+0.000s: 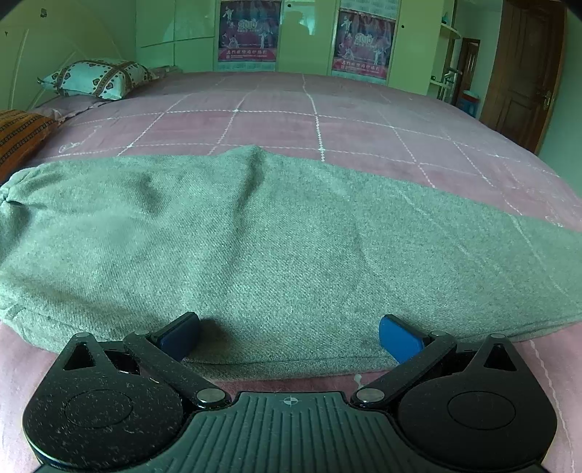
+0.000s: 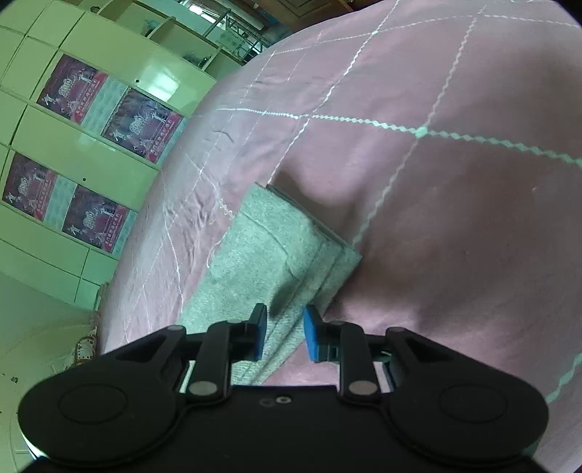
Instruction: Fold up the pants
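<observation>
The grey knitted pants (image 1: pixel 276 233) are lying flat, lengthwise, on the pink quilted bedspread (image 1: pixel 327 123), cuffed leg end (image 2: pixel 309 233) away from the patterned pillow (image 1: pixel 98 78). Risk being judged: only the top layer being pinched at the near edge, so the fold is skewing. The left gripper (image 1: pixel 289 336) is being held wide open, angled down at that edge. The right gripper (image 2: pixel 284 333) is being held narrowly open over the leg near the cuff, nothing being pinched.

Patterned pillow (image 1: pixel 96 78) on pink bedspread (image 1: pixel 276 123); posters (image 1: pixel 249 34) on wardrobe (image 1: pixel 174 32).
</observation>
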`<action>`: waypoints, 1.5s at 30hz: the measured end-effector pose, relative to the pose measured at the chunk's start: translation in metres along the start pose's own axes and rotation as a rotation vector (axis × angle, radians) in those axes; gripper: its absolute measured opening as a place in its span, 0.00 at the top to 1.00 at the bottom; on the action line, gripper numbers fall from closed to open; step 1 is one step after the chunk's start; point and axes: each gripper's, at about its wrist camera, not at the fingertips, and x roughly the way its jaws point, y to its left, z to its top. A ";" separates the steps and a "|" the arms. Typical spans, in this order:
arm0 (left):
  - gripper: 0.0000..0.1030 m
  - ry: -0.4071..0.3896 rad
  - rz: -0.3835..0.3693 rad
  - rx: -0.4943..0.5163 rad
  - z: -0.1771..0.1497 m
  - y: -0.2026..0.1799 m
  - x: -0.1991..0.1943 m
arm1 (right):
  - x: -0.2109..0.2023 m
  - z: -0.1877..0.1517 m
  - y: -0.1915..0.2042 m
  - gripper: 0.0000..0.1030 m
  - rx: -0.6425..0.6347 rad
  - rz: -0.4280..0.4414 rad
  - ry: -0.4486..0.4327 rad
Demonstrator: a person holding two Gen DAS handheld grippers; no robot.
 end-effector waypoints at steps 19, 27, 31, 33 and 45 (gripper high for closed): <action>0.00 -0.089 -0.083 0.009 0.018 -0.072 -0.015 | -0.039 -0.010 -0.006 0.89 -0.043 0.038 -0.152; 0.00 -0.010 -0.128 0.124 0.002 -0.168 0.013 | -0.031 -0.016 -0.015 0.88 -0.017 0.021 -0.127; 0.00 0.038 -0.102 0.131 0.009 -0.172 0.018 | -0.018 -0.015 -0.023 0.88 0.028 0.031 -0.107; 0.00 0.016 -0.141 0.098 0.015 -0.171 0.008 | -0.019 -0.015 -0.023 0.84 0.038 0.045 -0.120; 0.00 -0.001 -0.129 0.153 0.000 -0.180 0.018 | -0.006 -0.004 -0.012 0.91 0.110 -0.035 -0.101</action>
